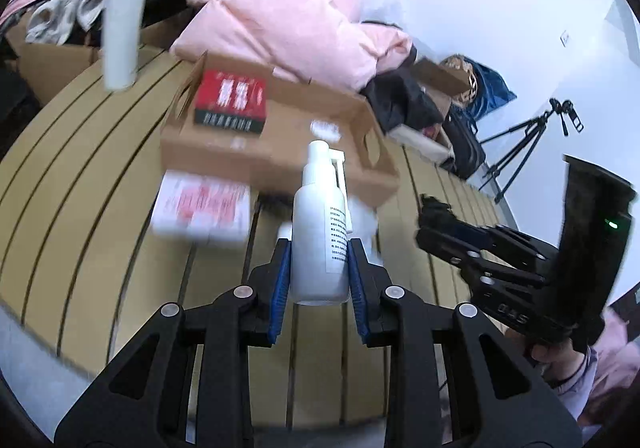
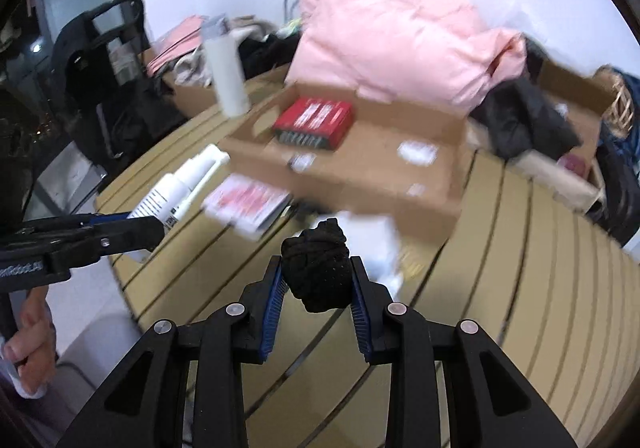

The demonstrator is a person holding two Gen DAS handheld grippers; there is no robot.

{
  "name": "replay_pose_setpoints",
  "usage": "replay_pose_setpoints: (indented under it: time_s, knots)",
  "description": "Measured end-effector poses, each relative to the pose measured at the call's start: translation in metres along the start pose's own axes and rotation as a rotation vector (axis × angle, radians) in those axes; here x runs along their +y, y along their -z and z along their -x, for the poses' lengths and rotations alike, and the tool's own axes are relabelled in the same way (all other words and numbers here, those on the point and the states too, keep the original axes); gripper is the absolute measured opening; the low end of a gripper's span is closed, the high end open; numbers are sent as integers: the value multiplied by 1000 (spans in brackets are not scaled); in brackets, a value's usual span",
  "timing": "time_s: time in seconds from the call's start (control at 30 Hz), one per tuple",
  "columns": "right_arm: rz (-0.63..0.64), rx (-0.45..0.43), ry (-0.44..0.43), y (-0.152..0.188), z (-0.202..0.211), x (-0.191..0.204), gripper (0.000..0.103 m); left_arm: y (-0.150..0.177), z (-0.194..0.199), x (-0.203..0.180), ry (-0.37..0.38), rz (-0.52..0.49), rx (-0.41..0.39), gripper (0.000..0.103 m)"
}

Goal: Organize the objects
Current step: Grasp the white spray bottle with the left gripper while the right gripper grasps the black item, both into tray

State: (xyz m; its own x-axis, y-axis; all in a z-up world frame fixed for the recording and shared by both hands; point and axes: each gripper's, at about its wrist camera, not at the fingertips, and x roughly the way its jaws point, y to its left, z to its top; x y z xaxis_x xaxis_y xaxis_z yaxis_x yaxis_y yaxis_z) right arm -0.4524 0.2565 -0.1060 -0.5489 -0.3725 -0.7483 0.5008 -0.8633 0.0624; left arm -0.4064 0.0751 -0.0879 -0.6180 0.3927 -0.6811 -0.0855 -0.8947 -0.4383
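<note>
Left gripper (image 1: 320, 256): your blue pads are clamped on the lower body of the white plastic spray bottle with a folded side nozzle (image 1: 320, 232), which stands upright between them, clear of the slatted tan wooden table (image 1: 100, 232). Judged light and rigid, with smooth walls that may slip. The mid-to-low body hold looks sound; avoid the thin nozzle arm.

Right gripper (image 2: 316, 272): pads pinch the black knotted bundle of knitted fabric (image 2: 316, 268) at its middle, lifted off the table. Judged soft, light and compressible, so unlikely to slip but may sag or unravel.

Pose: both grippers tilt downward over the table's near edge. In the right wrist view your left hand (image 2: 32, 332) wraps its grip at lower left.

Beyond: a white-and-pink flat packet (image 1: 202, 207) lies just before the open brown cardboard box (image 1: 280, 151), which holds a red-and-black carton (image 1: 232, 101). A white cylindrical tumbler with a grey lid (image 1: 120, 23) stands farther left; a pink puffer jacket (image 1: 280, 7) is heaped behind.
</note>
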Motion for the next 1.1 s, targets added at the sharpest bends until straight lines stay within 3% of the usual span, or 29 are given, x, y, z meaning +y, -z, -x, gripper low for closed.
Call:
replay_pose_setpoints:
  time_s: [0.1,0.23,0.33,0.47,0.57,0.63,0.67,0.73,0.9,1.1]
  knots:
    - [-14,-23,-7,-37,-4,-20,34,-48,-35,2,-12,16,15,24]
    - [-79,24,32,-96,-47,-63,34,-112,-100,6,-47,44,83,24]
    - [-152,82,70,-131,-92,-96,34,-147,-160,10,-147,28,169,24]
    - [-247,185,139,-151,-157,-139,34,-166,-216,27,-212,60,240,24]
    - [-307,240,158,-151,-195,-161,35,-170,-242,34,-238,30,281,25]
    - [-316,261,148,-151,-211,-165,45,-171,-248,38,-247,23,276,38]
    - [-313,247,130,-152,-214,-165,58,-171,-247,38,-244,30,265,60]
    - [-309,224,116,-156,-214,-161,83,-173,-241,41,-255,40,218,66]
    - [-281,180,139,-161,-193,-153,86,-183,-218,35,-229,16,189,67]
    - [-209,162,142,-168,-137,-131,86,-186,-131,12,-205,-23,156,75]
